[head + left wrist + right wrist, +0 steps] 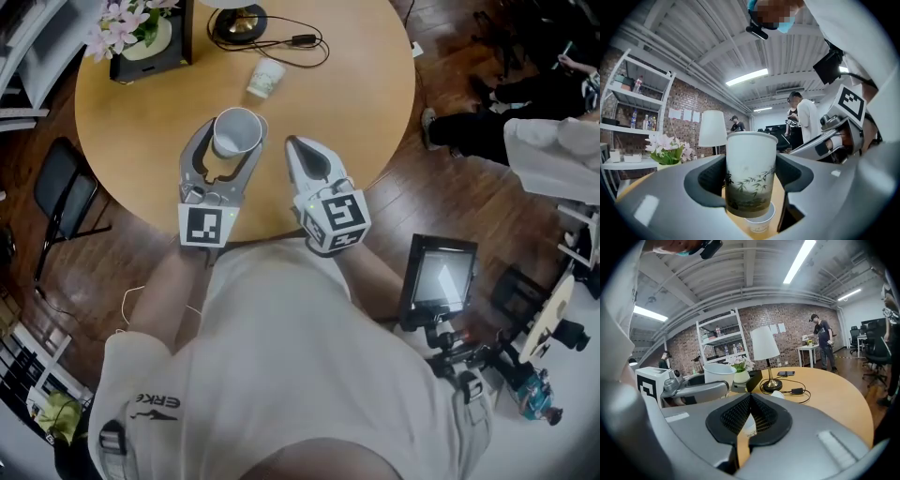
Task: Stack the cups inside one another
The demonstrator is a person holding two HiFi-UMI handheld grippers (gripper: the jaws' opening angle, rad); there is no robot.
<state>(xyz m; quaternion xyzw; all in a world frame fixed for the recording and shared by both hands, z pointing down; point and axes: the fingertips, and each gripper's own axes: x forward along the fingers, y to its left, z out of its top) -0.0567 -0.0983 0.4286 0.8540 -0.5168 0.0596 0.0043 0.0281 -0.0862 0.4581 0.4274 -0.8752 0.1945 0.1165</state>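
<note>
A white paper cup [236,133] with a bamboo print stands upright in the air between the jaws of my left gripper [234,127], which is shut on its sides [751,173]. A second white cup [265,78] lies on its side on the round wooden table [347,103], farther away and slightly to the right. In the left gripper view this cup [759,224] shows just below the held one. My right gripper [293,143] hovers beside the left one, shut with nothing in it [749,401]. Past its tips a bit of the lying cup [778,395] shows.
At the table's far side stand a flower pot [141,33] on a black box and a lamp base [239,21] with a black cable and adapter [303,39]. A black chair [61,197] stands left of the table. People stand in the background [800,117].
</note>
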